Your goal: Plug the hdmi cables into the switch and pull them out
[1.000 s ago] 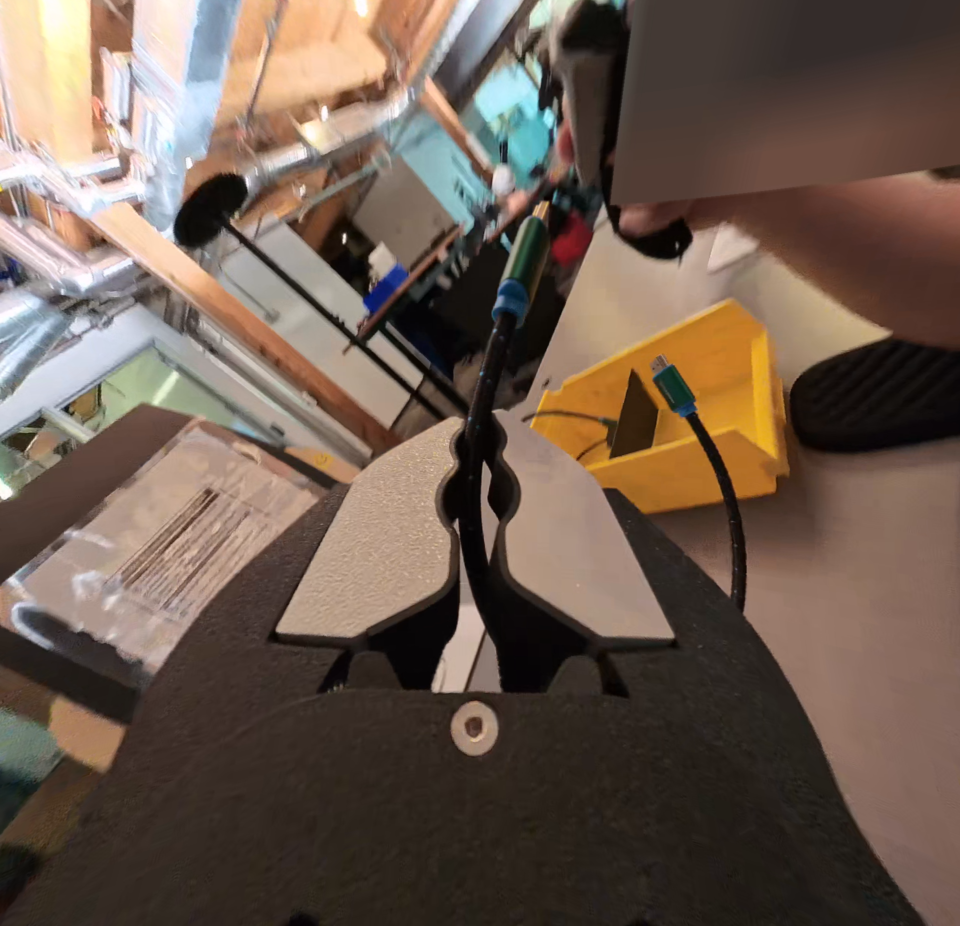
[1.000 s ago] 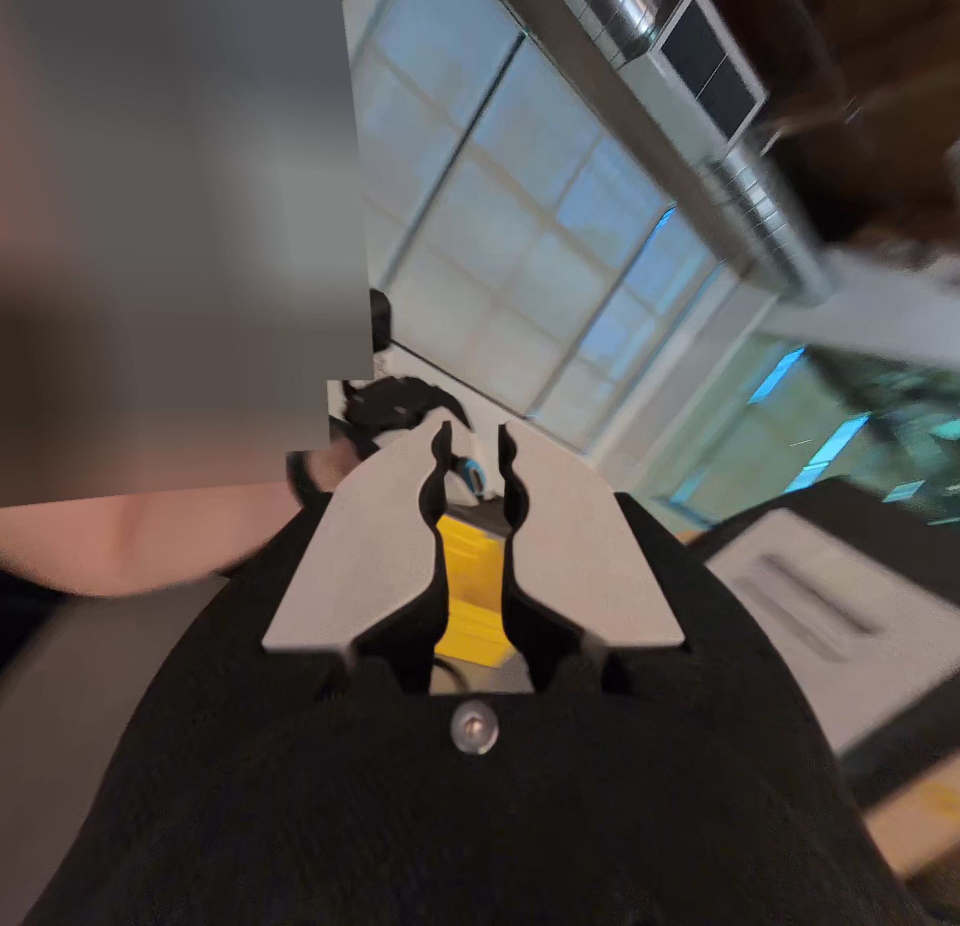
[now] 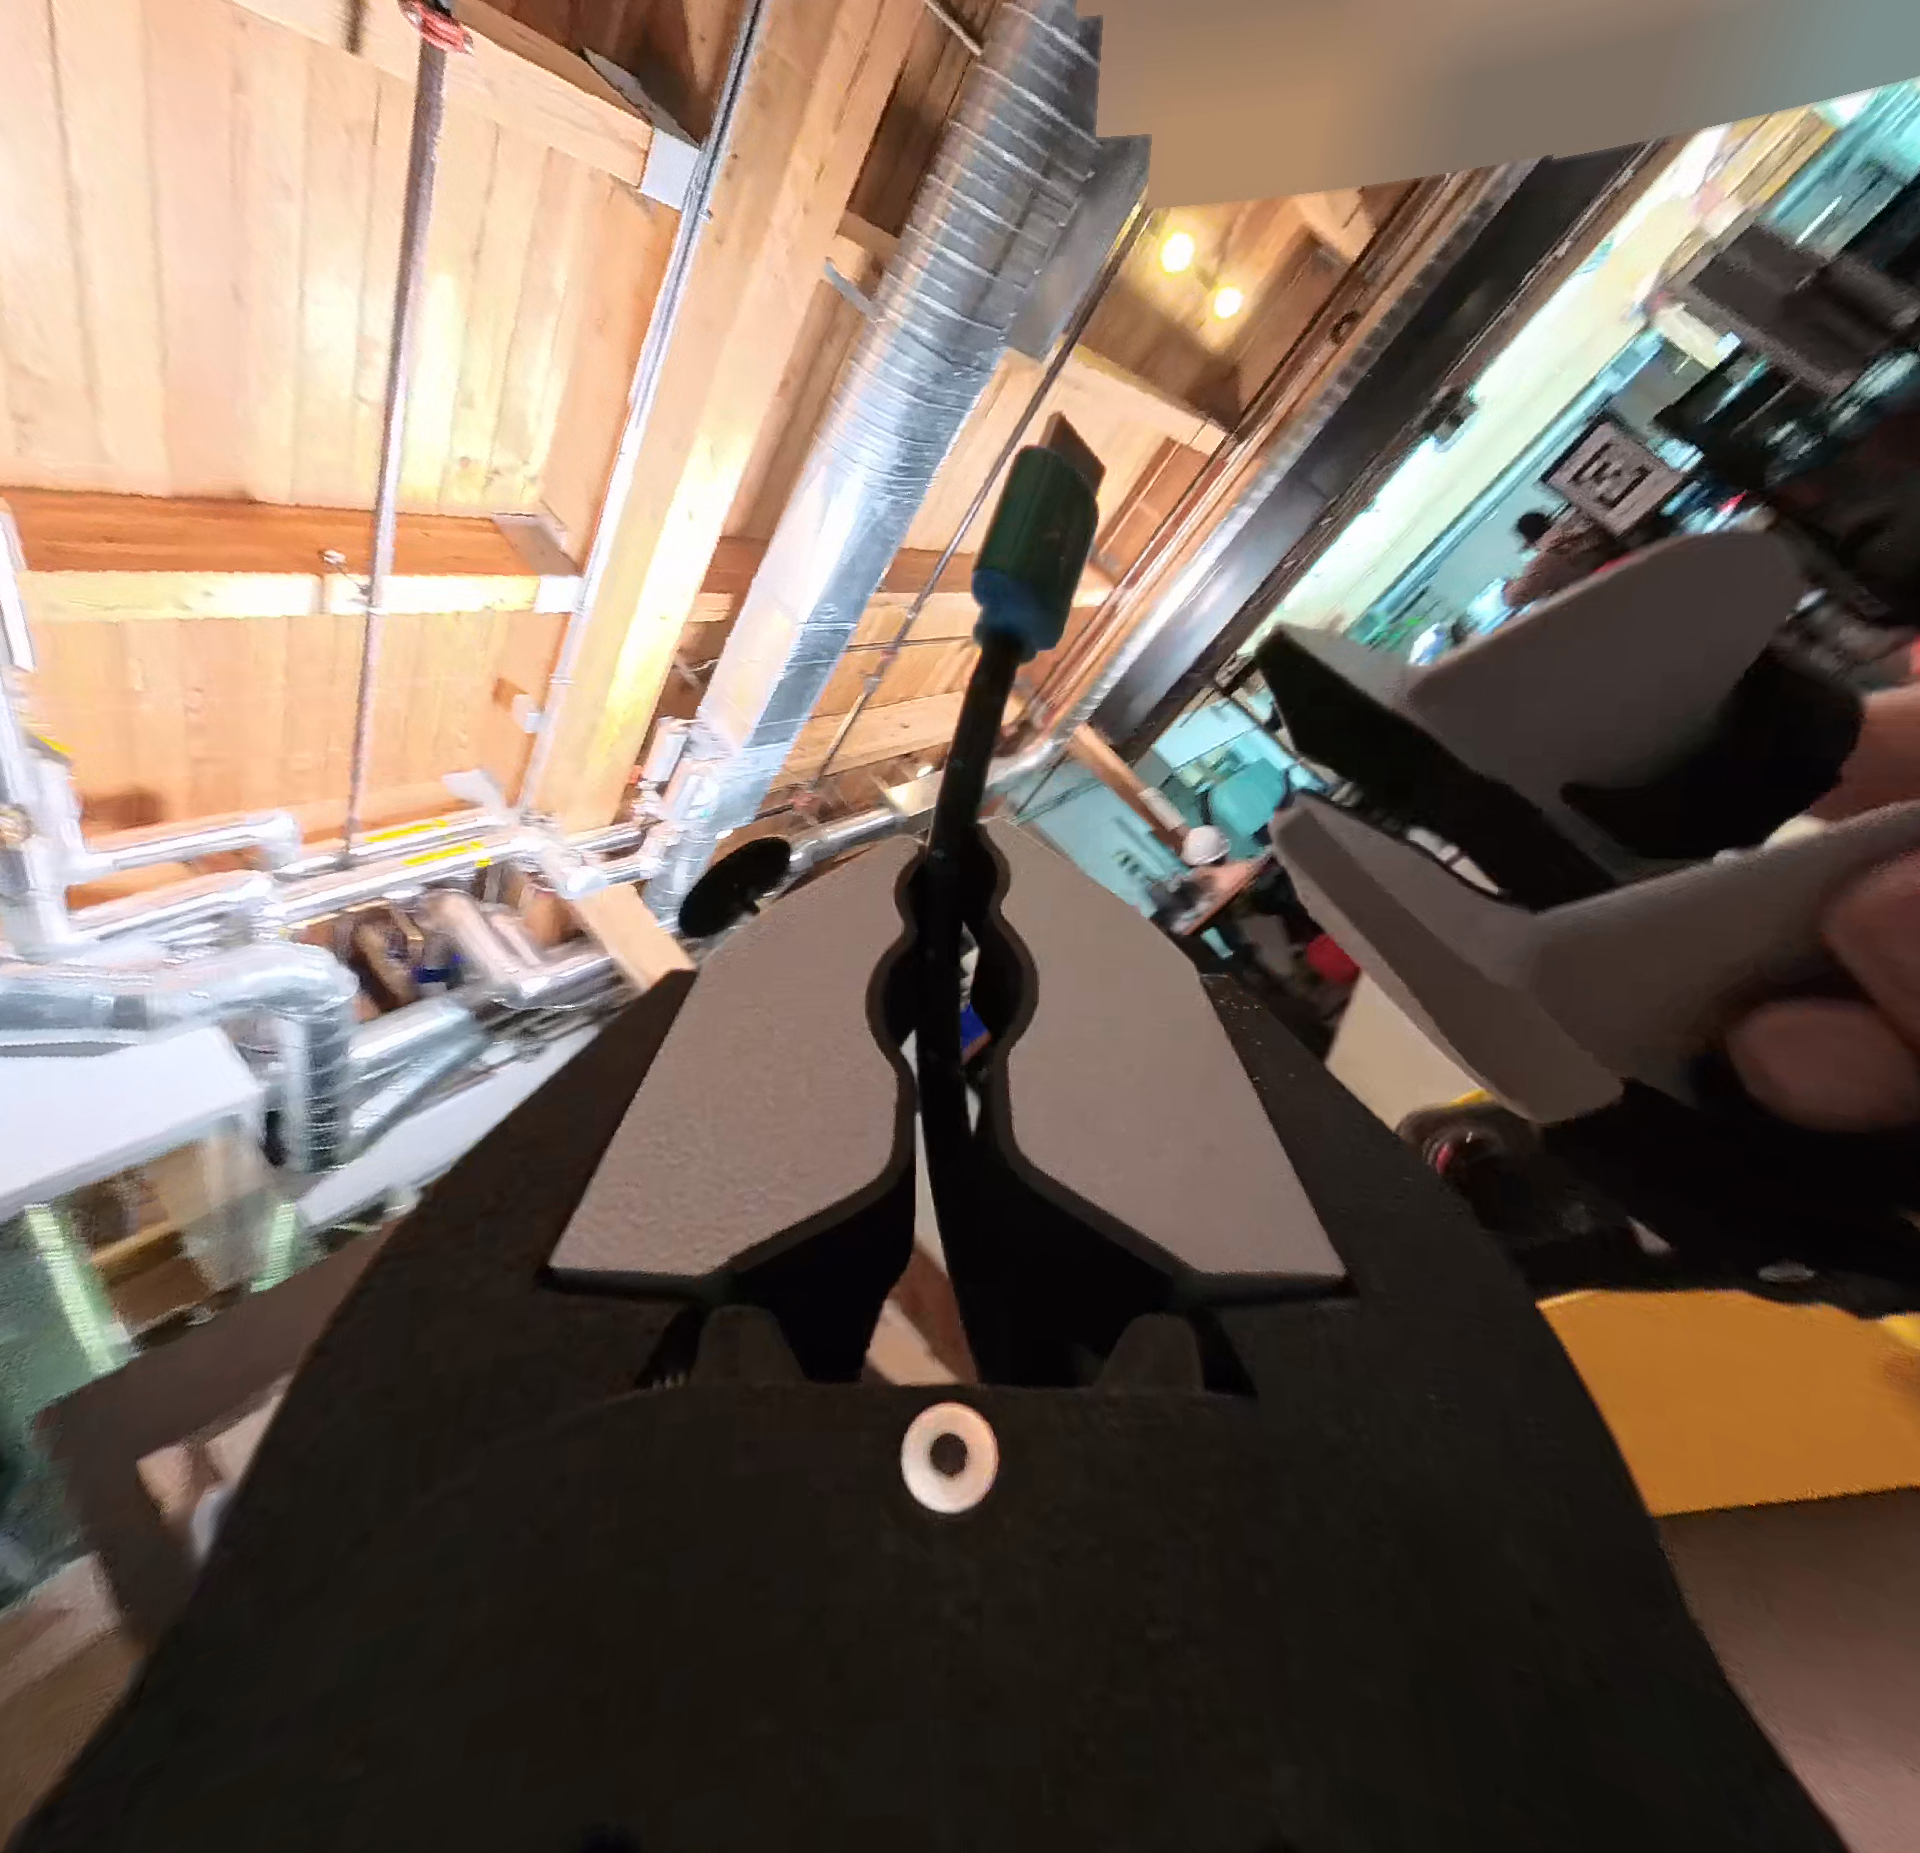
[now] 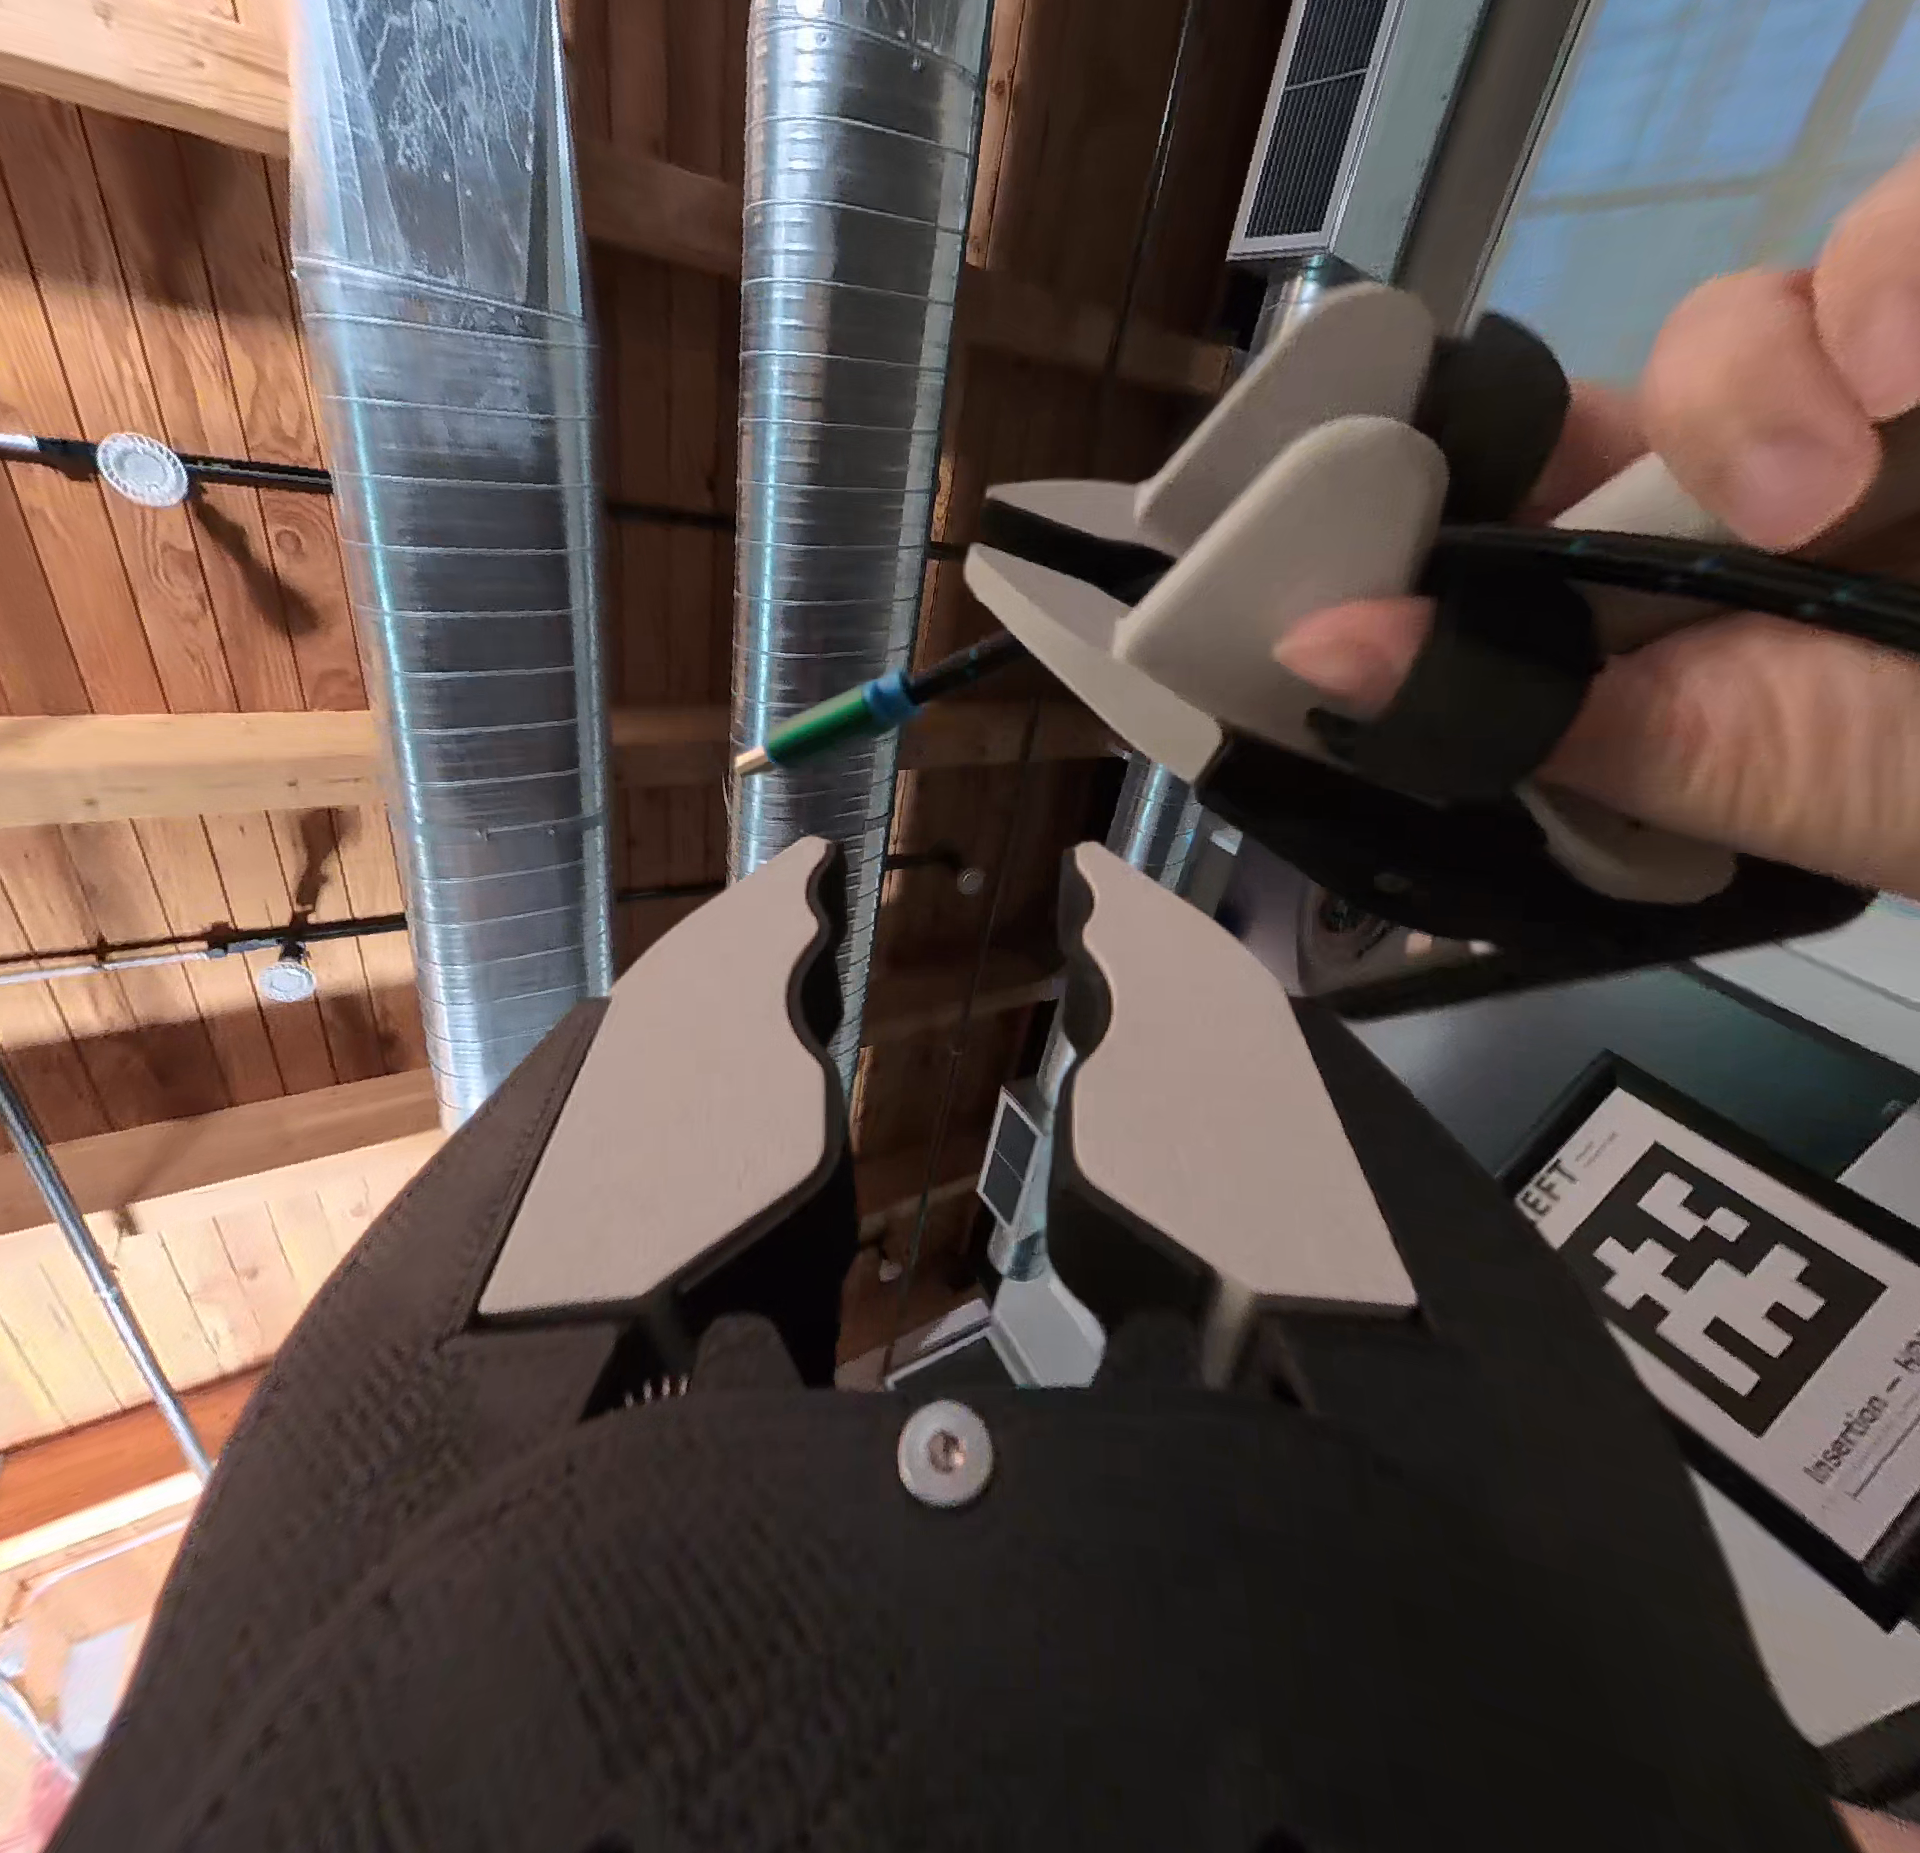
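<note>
My left gripper [image 3: 951, 853] is shut on a black braided hdmi cable [image 3: 961, 764]. The cable's green plug with a blue collar [image 3: 1034, 556] sticks out well beyond the fingertips and points up at the ceiling. My right gripper [image 4: 954, 863] is open and empty, just below that plug [image 4: 826, 735] in the right wrist view. There the left gripper [image 4: 1195, 577] shows at the upper right, held by a hand [image 4: 1714, 723]. The right gripper [image 3: 1475, 837] also shows at the right of the left wrist view. No switch is in view.
A corner of a yellow bin [image 3: 1714, 1388] lies low on the right on a grey table [image 3: 1808, 1647]. A white card with a black square marker [image 4: 1725, 1315] is at the lower right. Silver ducts [image 4: 447, 556] and wooden beams [image 3: 717, 369] fill the background. Spacing between my two grippers at the tips: around 5 centimetres.
Both grippers have tilted up toward the ceiling and come close together. The right gripper's jaws have opened wider. The second cable and most of the yellow bin have left the left wrist view.
</note>
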{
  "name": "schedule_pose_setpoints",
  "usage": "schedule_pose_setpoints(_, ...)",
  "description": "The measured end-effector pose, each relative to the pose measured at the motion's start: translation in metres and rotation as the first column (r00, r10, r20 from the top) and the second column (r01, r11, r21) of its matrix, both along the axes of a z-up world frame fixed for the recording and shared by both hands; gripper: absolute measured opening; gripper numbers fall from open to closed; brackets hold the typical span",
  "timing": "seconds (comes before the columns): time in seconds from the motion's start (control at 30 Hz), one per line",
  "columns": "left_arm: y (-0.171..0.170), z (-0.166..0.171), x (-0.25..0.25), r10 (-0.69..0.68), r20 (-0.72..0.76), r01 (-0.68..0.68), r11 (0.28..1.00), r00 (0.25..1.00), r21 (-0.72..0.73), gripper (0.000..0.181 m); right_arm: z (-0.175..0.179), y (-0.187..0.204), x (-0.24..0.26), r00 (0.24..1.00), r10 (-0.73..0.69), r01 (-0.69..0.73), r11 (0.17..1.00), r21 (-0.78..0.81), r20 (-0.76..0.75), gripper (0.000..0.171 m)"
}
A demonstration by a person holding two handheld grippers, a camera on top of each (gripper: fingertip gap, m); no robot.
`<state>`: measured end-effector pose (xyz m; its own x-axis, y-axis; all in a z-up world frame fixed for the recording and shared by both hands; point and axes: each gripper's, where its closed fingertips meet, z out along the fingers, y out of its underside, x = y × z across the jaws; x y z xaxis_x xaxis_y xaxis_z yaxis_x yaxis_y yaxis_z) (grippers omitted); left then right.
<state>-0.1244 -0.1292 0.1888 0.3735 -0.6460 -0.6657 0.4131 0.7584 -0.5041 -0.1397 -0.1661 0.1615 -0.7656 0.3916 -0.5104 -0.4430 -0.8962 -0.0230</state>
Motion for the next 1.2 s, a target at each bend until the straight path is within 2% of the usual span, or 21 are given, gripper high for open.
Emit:
schedule_pose_setpoints(0.03, 0.002, 0.000, 0.001, 0.049, 0.010, -0.049, 0.999, 0.999, 0.020, 0.004, 0.002, 0.001, 0.003, 1.000, -0.024, 0.024, 1.000, 0.019, 0.002, 0.040)
schedule_pose_setpoints(0.13, 0.003, -0.001, 0.004, 0.167, 0.036, -0.169, 0.981, 0.985, 0.090, 0.004, 0.012, 0.004, 0.021, 0.996, -0.092, 0.092, 0.995, 0.039, -0.017, 0.040)
schedule_pose_setpoints(0.27, -0.004, 0.001, 0.007, 0.240, 0.094, -0.252, 0.956, 0.966, 0.150, 0.004, 0.019, 0.009, 0.038, 0.992, -0.117, 0.116, 0.993, -0.012, -0.049, 0.040)
schedule_pose_setpoints(0.33, -0.007, 0.000, 0.010, 0.277, 0.115, -0.294, 0.939, 0.954, 0.179, 0.004, 0.021, 0.007, 0.040, 0.994, -0.090, 0.088, 0.996, -0.035, -0.066, 0.039)
schedule_pose_setpoints(0.4, -0.008, -0.002, 0.015, 0.312, 0.110, -0.329, 0.922, 0.944, 0.204, 0.004, 0.025, 0.000, 0.033, 0.998, -0.003, 0.001, 1.000, -0.030, -0.061, 0.038)
schedule_pose_setpoints(0.53, 0.001, 0.004, 0.009, 0.345, 0.150, -0.367, 0.917, 0.927, 0.158, 0.004, 0.036, -0.019, 0.029, 0.991, 0.111, -0.111, 0.994, 0.003, -0.075, 0.041)
schedule_pose_setpoints(0.67, 0.011, 0.015, -0.010, 0.395, 0.204, -0.423, 0.899, 0.896, 0.117, 0.003, 0.044, -0.027, 0.039, 0.995, 0.082, -0.083, 0.996, -0.013, -0.058, 0.037)
schedule_pose_setpoints(0.7, 0.011, 0.018, -0.017, 0.385, 0.223, -0.415, 0.904, 0.896, 0.107, 0.003, 0.047, -0.031, 0.040, 0.997, 0.074, -0.074, 0.997, 0.001, -0.013, 0.036)
schedule_pose_setpoints(0.8, 0.010, 0.026, -0.034, 0.312, 0.236, -0.335, 0.940, 0.920, 0.066, 0.004, 0.075, -0.054, 0.066, 1.000, 0.006, -0.003, 0.991, 0.132, -0.019, 0.034)
schedule_pose_setpoints(0.9, 0.007, 0.029, -0.043, 0.188, 0.217, -0.198, 0.980, 0.958, 0.026, 0.004, 0.098, -0.076, 0.087, 0.993, -0.118, 0.116, 0.939, 0.323, -0.015, 0.033)
schedule_pose_setpoints(0.97, 0.001, 0.032, -0.046, 0.080, 0.229, -0.080, 0.997, 0.970, -0.006, 0.004, 0.101, -0.075, 0.090, 0.974, -0.226, 0.195, 0.887, 0.418, 0.026, 0.031)
schedule_pose_setpoints(1.03, -0.007, 0.033, -0.045, -0.029, 0.245, 0.035, 0.999, 0.969, -0.022, 0.004, 0.095, -0.059, 0.090, 0.959, -0.280, 0.245, 0.882, 0.403, 0.029, 0.028)
schedule_pose_setpoints(1.1, -0.018, 0.032, -0.040, -0.146, 0.239, 0.159, 0.987, 0.960, -0.034, 0.004, 0.085, -0.040, 0.082, 0.979, -0.202, 0.183, 0.929, 0.322, 0.024, 0.025)
schedule_pose_setpoints(1.2, -0.024, 0.028, -0.030, -0.244, 0.262, 0.269, 0.961, 0.934, -0.062, 0.004, 0.064, -0.028, 0.048, 0.999, 0.034, -0.037, 0.974, 0.224, 0.020, 0.027)
